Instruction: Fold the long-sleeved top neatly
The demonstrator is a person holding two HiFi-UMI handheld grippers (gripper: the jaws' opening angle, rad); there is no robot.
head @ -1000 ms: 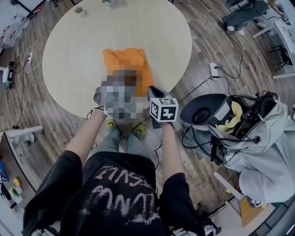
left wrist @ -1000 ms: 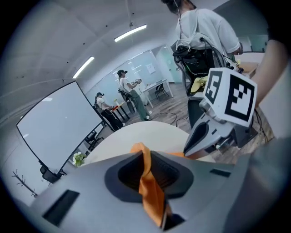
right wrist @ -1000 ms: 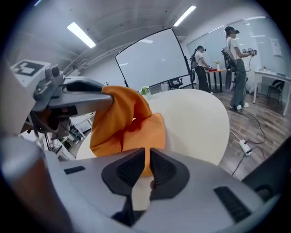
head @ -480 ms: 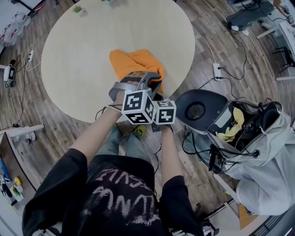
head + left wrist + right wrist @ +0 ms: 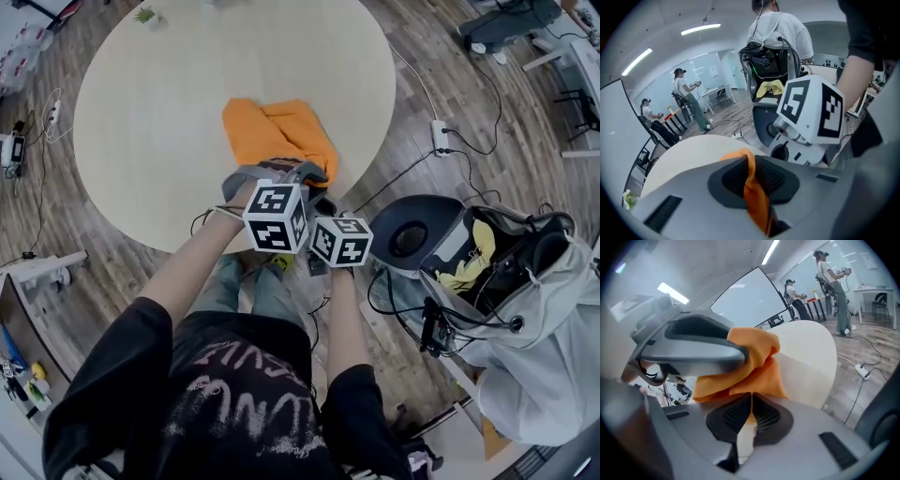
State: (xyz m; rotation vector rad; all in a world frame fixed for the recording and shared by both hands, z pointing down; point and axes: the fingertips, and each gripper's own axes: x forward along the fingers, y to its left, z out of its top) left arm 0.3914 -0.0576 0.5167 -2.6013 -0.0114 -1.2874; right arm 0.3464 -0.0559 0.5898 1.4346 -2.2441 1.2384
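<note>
One round counter (image 5: 141,112) is seen, with one orange long-sleeved top (image 5: 277,131) bunched toward its 5 o'clock edge. Of two tongs, the left tongs (image 5: 749,159) are clenched on a fold; the right tongs (image 5: 751,397), just closing, are pinched on its thin edge.

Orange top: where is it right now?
Head view: the orange top lies bunched on the round table near its front edge, pinched by the left gripper.
</note>
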